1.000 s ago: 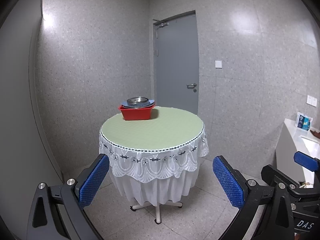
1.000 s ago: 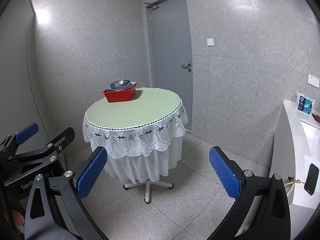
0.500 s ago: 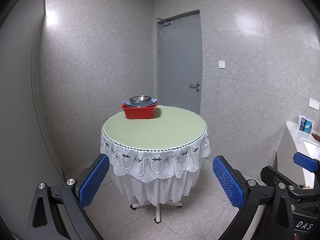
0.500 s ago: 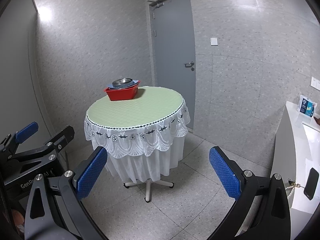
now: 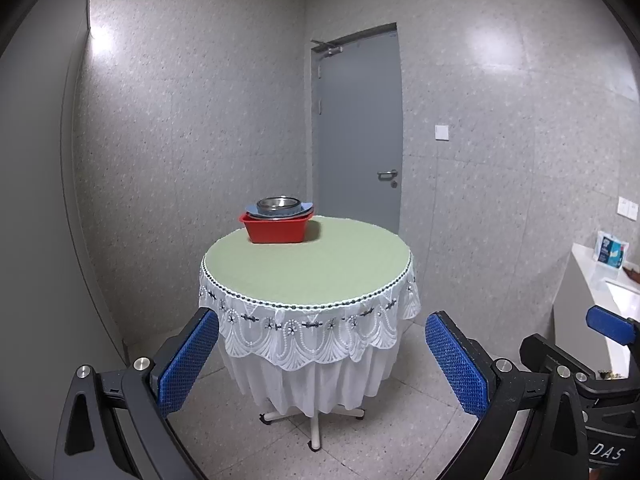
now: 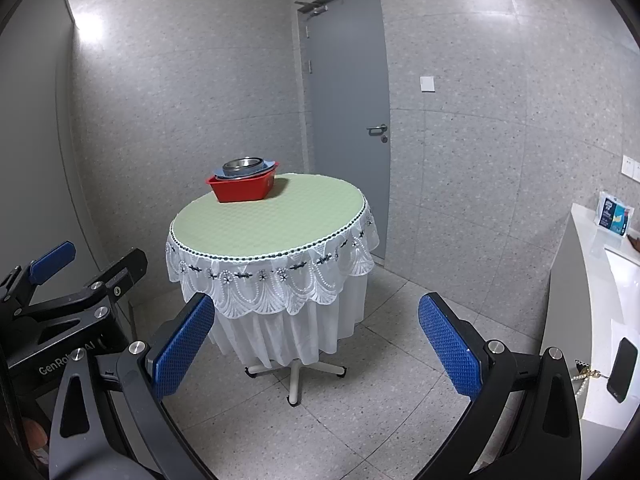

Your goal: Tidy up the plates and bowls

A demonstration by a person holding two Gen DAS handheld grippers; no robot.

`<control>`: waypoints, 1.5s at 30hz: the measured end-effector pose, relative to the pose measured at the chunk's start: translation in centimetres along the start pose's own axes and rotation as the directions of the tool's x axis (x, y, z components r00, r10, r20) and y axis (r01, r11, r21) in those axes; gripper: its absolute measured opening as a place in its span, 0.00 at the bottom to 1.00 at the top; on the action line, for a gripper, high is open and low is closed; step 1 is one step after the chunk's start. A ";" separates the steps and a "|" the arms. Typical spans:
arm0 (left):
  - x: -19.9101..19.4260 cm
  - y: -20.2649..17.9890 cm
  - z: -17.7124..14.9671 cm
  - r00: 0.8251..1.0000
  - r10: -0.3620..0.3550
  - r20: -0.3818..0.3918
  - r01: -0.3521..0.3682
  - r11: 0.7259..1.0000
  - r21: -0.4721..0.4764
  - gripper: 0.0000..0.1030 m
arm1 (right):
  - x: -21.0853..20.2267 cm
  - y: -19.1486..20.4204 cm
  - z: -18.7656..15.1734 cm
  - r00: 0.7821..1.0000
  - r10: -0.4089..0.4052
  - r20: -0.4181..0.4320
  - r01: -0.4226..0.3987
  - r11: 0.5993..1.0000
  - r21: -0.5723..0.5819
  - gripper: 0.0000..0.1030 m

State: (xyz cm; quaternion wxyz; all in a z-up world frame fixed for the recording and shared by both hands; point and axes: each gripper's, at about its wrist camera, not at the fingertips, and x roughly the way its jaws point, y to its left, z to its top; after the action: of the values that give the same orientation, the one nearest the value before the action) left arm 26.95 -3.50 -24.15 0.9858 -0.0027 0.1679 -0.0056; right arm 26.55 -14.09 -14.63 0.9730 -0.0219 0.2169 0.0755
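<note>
Over the last second both wrist views slide slightly: the round table (image 5: 308, 264) sits a little lower and further right in each frame than it did, and it looks no larger, so the person is re-aiming the grippers from across the room rather than closing in. Nothing on the table has shifted. For the task that means little either way; the crockery is well out of reach.

The left gripper (image 5: 320, 364) and the right gripper (image 6: 316, 348) both stand wide apart with nothing between the blue pads.

Counted, just above the middle of the frame at the table's far left edge: one red bowl (image 5: 277, 229) (squarish, the lowest of the pile), one blue plate (image 5: 306, 209) resting in it, and one steel bowl (image 5: 278, 203) on top. Whether more pieces hide inside the stack I cannot tell. The rest of the green cloth shows no other dish.

All three already lie nested in a single stack, which fits either a tidied result or a pile waiting to be sorted out.
</note>
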 end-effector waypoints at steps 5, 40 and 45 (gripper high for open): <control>0.2 0.0 -0.2 1.000 0.000 0.003 0.000 1.000 0.000 0.99 | 0.0 -0.1 -0.1 1.000 -0.001 0.002 0.001 1.000 0.001 1.00; 0.2 -0.2 0.0 1.000 -0.015 0.012 0.015 1.000 0.005 0.99 | -0.1 -0.5 0.2 1.000 -0.012 0.002 0.012 1.000 0.007 1.00; -0.2 -0.4 -0.1 0.999 -0.007 0.031 0.006 1.000 0.019 0.99 | -0.3 -0.5 0.2 1.000 -0.013 0.004 0.013 1.000 0.007 1.00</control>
State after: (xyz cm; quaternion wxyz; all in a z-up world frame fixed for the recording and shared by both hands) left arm 26.71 -3.95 -24.20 0.9882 0.0058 0.1524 -0.0102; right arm 26.45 -14.65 -14.35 0.9741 -0.0198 0.2148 0.0685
